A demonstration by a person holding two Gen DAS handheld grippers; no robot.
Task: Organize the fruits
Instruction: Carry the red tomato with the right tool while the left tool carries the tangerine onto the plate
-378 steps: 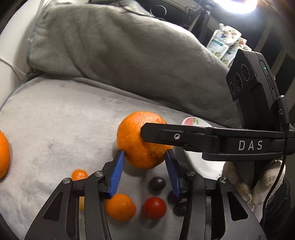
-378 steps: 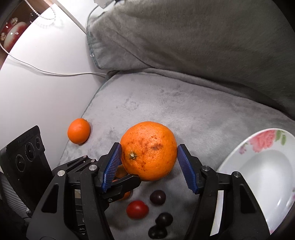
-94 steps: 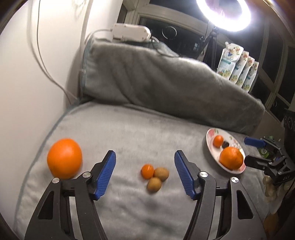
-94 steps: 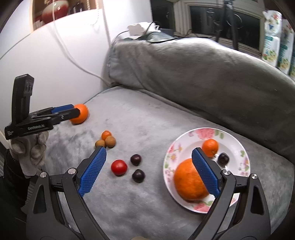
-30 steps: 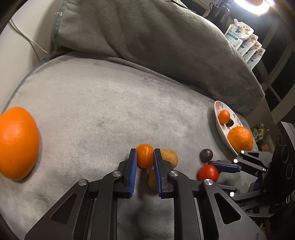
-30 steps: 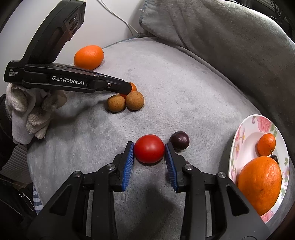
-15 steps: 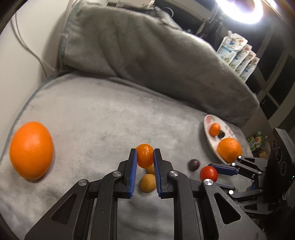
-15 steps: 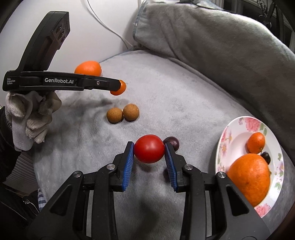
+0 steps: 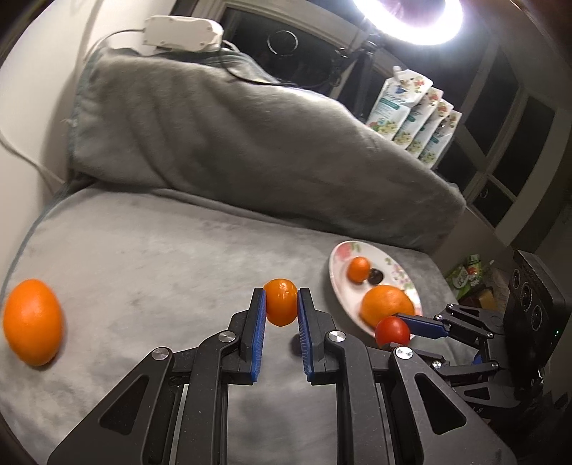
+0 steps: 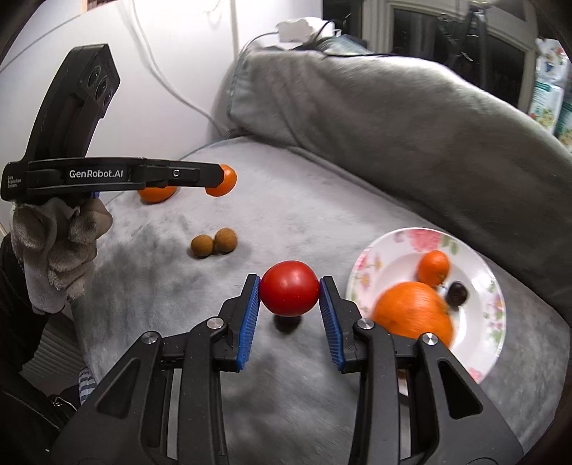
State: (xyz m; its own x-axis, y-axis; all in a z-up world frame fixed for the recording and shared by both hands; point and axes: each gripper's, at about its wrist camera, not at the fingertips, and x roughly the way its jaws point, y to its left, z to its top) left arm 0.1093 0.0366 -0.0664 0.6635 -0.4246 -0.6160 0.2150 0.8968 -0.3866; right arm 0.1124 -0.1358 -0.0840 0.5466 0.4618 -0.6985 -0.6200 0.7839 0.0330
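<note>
Our left gripper [image 9: 280, 307] clamps a mandarin [image 9: 281, 302]; our right gripper [image 10: 289, 293] clamps a tomato [image 10: 289, 292], floral plate [image 10: 475, 336] at three o'clock

A grey plush cushion [image 9: 150, 257] lies flat, with a bigger grey pillow [image 9: 228, 143] propped behind it against a white wall [image 10: 171, 46]. A white box [image 9: 180, 35] with cords sits on top. A ring light [image 9: 407, 18] glares before dark windows [image 9: 514, 143], where pouches [image 9: 414, 114] stand.
</note>
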